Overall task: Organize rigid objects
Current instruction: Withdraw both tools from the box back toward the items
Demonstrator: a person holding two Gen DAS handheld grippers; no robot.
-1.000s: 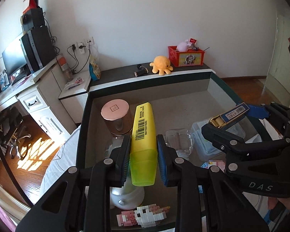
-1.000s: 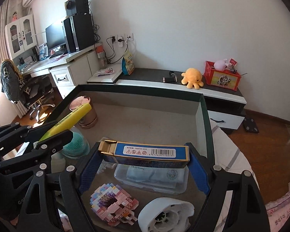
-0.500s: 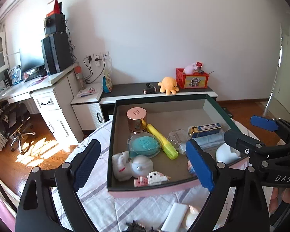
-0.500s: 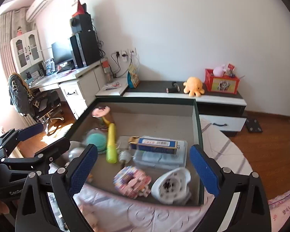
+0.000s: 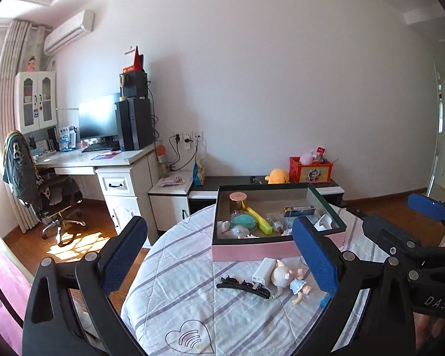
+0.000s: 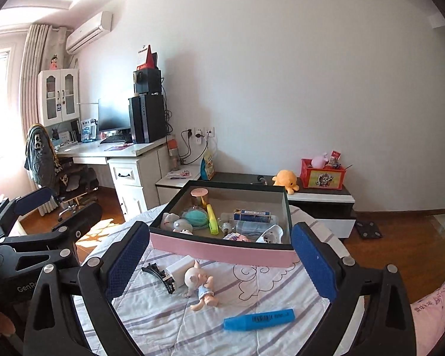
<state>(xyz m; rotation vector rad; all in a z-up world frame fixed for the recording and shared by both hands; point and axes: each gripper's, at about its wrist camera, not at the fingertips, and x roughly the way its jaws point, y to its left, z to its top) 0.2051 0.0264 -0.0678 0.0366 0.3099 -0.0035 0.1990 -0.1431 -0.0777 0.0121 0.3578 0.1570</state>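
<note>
Both grippers are back from the box versus a second ago: the left gripper (image 5: 219, 255) had the yellow highlighter (image 5: 259, 220) clamped, the right gripper (image 6: 219, 262) carried the blue carton (image 6: 252, 216); both items now lie inside the pink-fronted box (image 6: 222, 250). Left jaws are opening, nearly full width, nothing between the pads; right jaws stand wide, holding nothing. The view is now wider, with the whole round table (image 5: 175, 290) under its striped quilted cloth in frame. Left to right in the box: white figurine (image 6: 170, 222), teal round item under a clear dome (image 6: 196, 216), yellow highlighter, blue carton on a clear case, white round part (image 6: 271, 234) at the front right corner; a rose-gold jar (image 6: 200, 197) stands at the back left. Still out on the cloth, in front of the box: black hair clip (image 6: 160, 276), white power bank (image 6: 179, 268), piglet doll (image 6: 200, 286), blue highlighter (image 6: 259, 319) nearest the right gripper. The clip, power bank and doll touch or nearly touch; the blue highlighter lies apart. Around: desk with monitor at left, low cabinet with orange plush behind the box.
</note>
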